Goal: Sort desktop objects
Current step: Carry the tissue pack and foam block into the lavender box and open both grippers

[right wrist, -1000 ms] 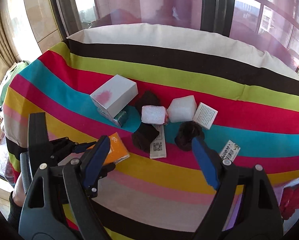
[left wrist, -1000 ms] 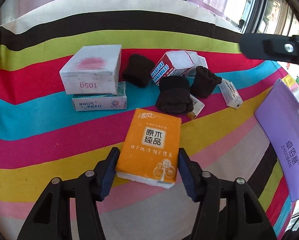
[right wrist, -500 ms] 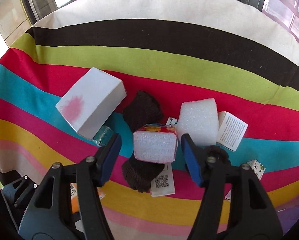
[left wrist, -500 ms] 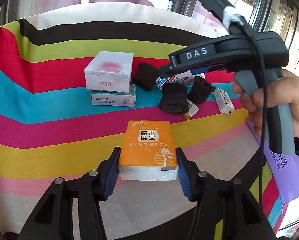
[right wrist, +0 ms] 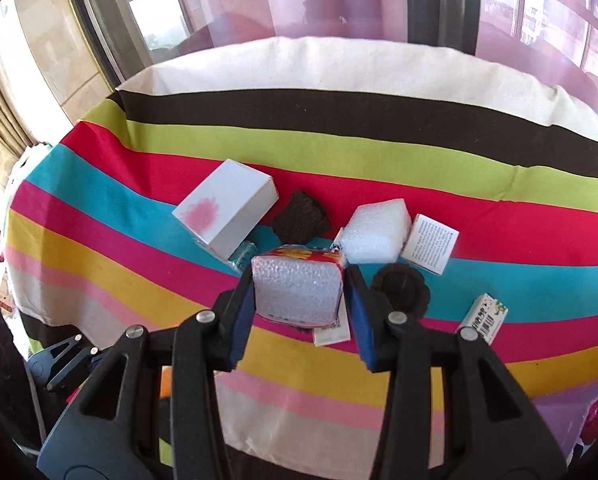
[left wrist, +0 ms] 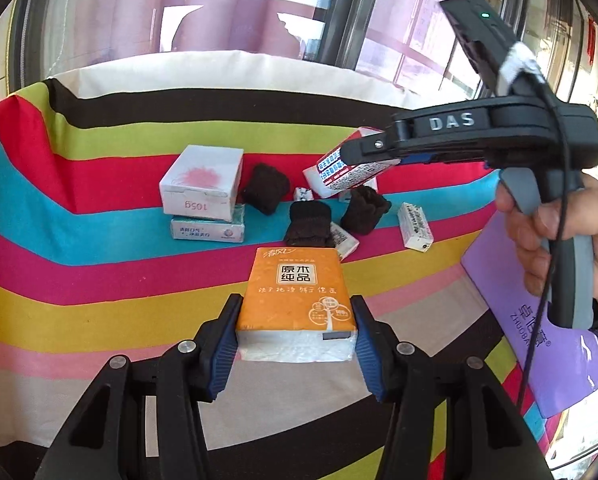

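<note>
Two packs are gripped: left gripper (left wrist: 295, 344) clamps the orange tissue pack (left wrist: 297, 300) near the cloth's front; right gripper (right wrist: 301, 312), jaws just closing, pinches the sponge (right wrist: 299, 290) mid-clutter. Lift both straight, clear of neighbours.

Near striped cloth (left wrist: 99, 304) bare; boxes, dark knit bundles (left wrist: 309, 226) crowd middle.

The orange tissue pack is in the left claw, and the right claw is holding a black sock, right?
Not quite. The orange tissue pack is in the left claw, but the right claw, whose jaws have just been closing, grips a white sponge pack, not a sock. The right wrist view shows it; the black socks lie on the striped cloth.
</note>
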{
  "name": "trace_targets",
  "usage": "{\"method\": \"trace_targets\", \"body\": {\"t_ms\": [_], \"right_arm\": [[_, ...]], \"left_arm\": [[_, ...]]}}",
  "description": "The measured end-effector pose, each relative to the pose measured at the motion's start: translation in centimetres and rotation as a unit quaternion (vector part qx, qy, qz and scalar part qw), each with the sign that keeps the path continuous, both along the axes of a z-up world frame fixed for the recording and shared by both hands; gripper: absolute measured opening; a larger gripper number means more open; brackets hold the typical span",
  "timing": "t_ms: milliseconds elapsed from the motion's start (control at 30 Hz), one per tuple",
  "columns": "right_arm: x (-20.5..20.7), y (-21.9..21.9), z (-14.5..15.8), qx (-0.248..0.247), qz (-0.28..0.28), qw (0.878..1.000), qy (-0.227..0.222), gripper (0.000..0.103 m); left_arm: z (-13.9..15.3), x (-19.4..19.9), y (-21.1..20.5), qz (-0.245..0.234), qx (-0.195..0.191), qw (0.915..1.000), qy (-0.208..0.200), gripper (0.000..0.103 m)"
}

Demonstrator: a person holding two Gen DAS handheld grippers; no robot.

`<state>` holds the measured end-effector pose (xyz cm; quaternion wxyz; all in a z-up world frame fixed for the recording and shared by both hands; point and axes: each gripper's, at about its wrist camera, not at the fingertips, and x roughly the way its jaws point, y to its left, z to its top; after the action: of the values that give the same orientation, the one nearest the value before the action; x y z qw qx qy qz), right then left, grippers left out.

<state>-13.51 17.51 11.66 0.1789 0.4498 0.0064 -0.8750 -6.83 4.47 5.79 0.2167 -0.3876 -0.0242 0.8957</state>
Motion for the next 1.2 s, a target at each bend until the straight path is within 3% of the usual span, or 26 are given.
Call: {"method": "trace_targets", "body": {"t_ms": [233,500,600,800,1200], "right_arm": [[8.2,8.2,5.2,-0.074,-0.020,0.995,0.063,0.046],[15.9,19.1,7.8,-0.101,-0.119,0.979,0.129,0.046],[17.8,23.0,7.7,-0.100,-0.166,0.971,0.140,0.046],[20.1,28.6,5.3,-0.112,-0.227,0.960,0.118,0.046],[21.7,33.3,2.3,-0.134,-0.274,0.948,0.088,0.046]], "left_arm": [[3.2,1.8,6.0,-0.048,0.020,0.9981,0.032,0.053],[7.3,4.8,14.5,-0.127,0.046,0.9880,0.076,0.053],[8.2,6.0,17.7,-0.160,0.051,0.9822,0.084,0.053],[8.6,8.0,23.5,-0.222,0.049,0.9701,0.085,0.053],[6.5,9.5,29.1,-0.273,0.032,0.9600,0.055,0.053]]}}
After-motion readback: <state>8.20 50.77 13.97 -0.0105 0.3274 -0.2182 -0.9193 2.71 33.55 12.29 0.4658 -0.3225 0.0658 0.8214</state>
